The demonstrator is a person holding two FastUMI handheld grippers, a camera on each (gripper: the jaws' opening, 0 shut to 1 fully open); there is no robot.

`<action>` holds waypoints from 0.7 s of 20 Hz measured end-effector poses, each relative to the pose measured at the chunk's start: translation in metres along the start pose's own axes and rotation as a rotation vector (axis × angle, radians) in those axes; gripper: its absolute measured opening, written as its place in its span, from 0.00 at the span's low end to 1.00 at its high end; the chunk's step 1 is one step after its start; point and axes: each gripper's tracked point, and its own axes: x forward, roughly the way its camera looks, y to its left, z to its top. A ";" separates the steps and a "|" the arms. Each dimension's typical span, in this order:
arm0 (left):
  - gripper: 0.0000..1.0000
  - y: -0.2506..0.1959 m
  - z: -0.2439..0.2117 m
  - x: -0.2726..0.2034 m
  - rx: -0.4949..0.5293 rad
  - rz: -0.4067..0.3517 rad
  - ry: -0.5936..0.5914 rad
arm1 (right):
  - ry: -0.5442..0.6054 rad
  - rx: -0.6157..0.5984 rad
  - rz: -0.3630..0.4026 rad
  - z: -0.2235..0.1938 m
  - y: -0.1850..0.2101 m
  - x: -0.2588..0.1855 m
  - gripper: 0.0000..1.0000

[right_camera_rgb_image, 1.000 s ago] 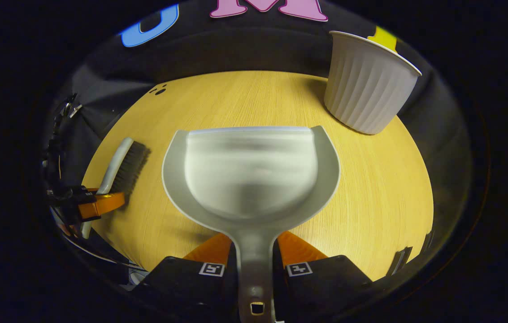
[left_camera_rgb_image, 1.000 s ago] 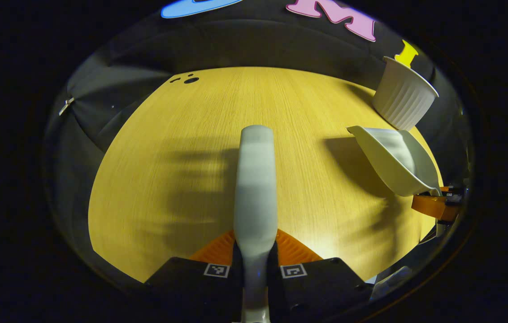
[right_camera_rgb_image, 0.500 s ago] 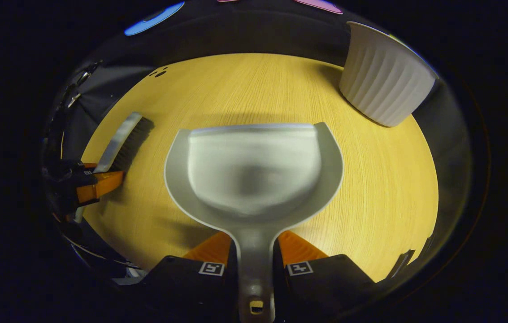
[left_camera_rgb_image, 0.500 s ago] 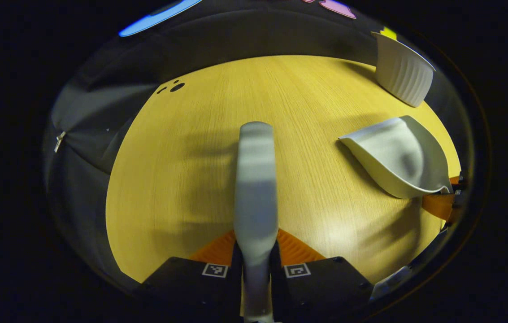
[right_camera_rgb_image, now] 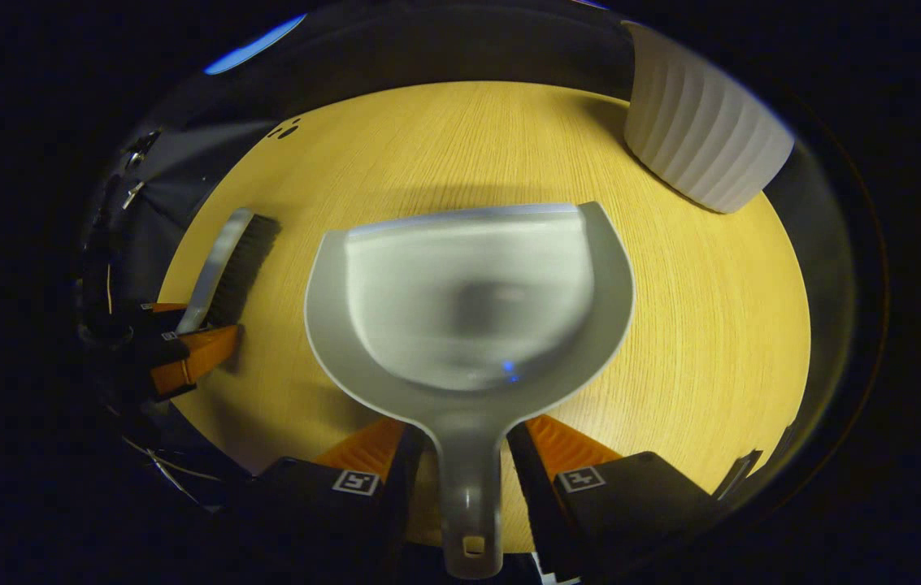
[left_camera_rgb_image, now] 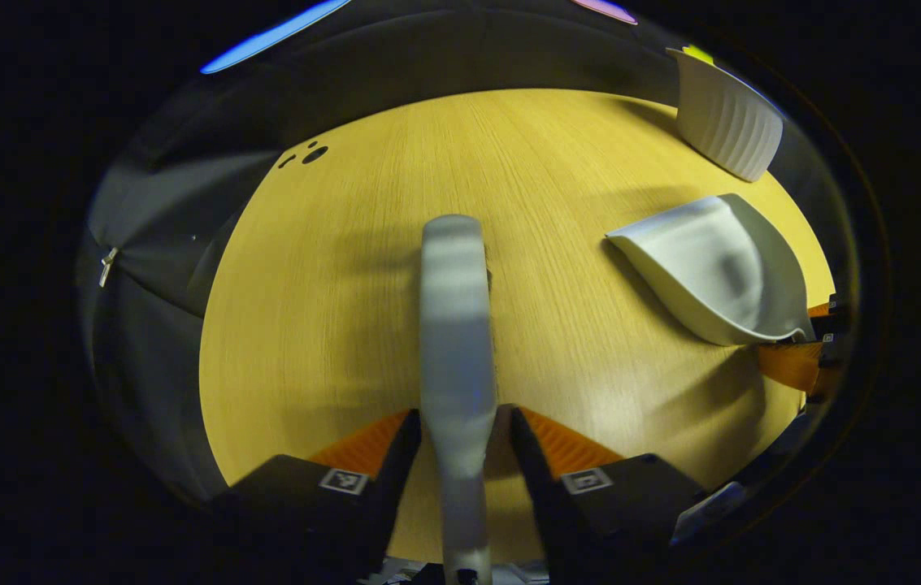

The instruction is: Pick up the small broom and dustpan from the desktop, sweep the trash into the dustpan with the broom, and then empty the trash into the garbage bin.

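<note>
- Your left gripper [left_camera_rgb_image: 458, 422] has its jaws spread either side of the broom [left_camera_rgb_image: 453, 325] handle, no longer pinching; the broom lies on the bench [left_camera_rgb_image: 330, 309], well left of the bin [left_camera_rgb_image: 727, 122], apparently set down.
- Your right gripper [right_camera_rgb_image: 467, 443] has its jaws spread too, clear of the dustpan [right_camera_rgb_image: 468, 301] handle.
- The dustpan's long axis runs handle toward you, mouth pointing away, just short of the bin.

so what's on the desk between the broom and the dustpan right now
Nothing: in the right gripper view, only bare wooden desktop lies between the broom and the dustpan.
</note>
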 end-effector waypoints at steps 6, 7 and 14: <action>0.98 -0.012 0.010 -0.038 -0.087 -0.046 -0.109 | -0.095 -0.030 -0.017 0.017 -0.004 -0.027 0.99; 0.98 -0.016 0.012 -0.047 -0.103 -0.066 -0.138 | -0.127 -0.035 -0.021 0.021 -0.004 -0.036 1.00; 0.98 -0.013 0.017 -0.123 -0.173 -0.081 -0.397 | -0.536 -0.141 -0.120 0.070 0.006 -0.123 0.99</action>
